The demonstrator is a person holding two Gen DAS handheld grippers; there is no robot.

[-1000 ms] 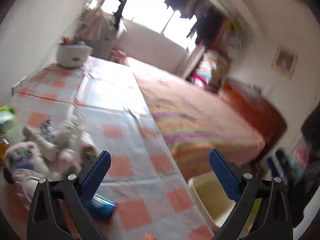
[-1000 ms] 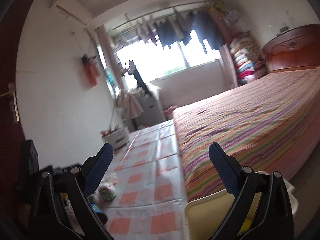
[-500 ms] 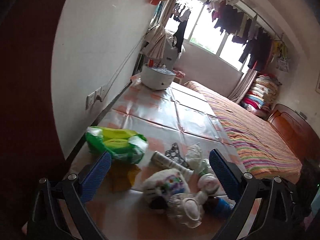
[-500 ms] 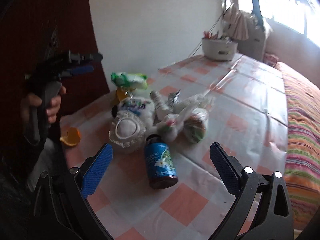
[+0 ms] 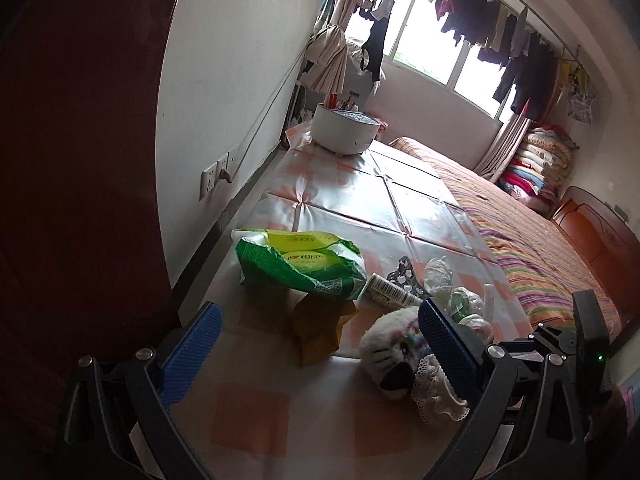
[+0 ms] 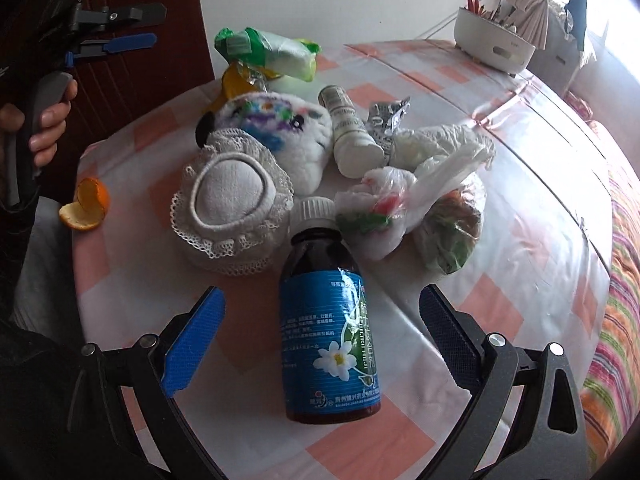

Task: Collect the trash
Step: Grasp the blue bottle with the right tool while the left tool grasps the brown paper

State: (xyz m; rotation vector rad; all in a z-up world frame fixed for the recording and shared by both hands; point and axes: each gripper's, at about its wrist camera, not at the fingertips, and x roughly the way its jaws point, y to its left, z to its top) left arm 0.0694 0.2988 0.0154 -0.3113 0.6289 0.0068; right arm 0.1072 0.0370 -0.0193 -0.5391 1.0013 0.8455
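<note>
We see the trash heaped at the near end of the table (image 6: 520, 184), w/ a brown syrup bottle (image 6: 328, 320) lying on its side, white cap at 12 o'clock, base toward us, framed betw. the wide-open fingers of our right gripper (image 6: 320, 336), which touch nothing. At 11 o'clock from the bottle sits a plush toy (image 6: 256, 152); at 1 o'clock, knotted plastic bags (image 6: 416, 208); at 12, a small white bottle (image 6: 348, 132) and a foil wrapper (image 6: 386, 118). Farther off lie a green tissue pack (image 6: 264, 50) and orange peel (image 6: 86, 204) at 9. Our left gripper (image 5: 316, 344) hangs spread & empty above the cloth, toy (image 5: 394, 344) by its right finger.
</note>
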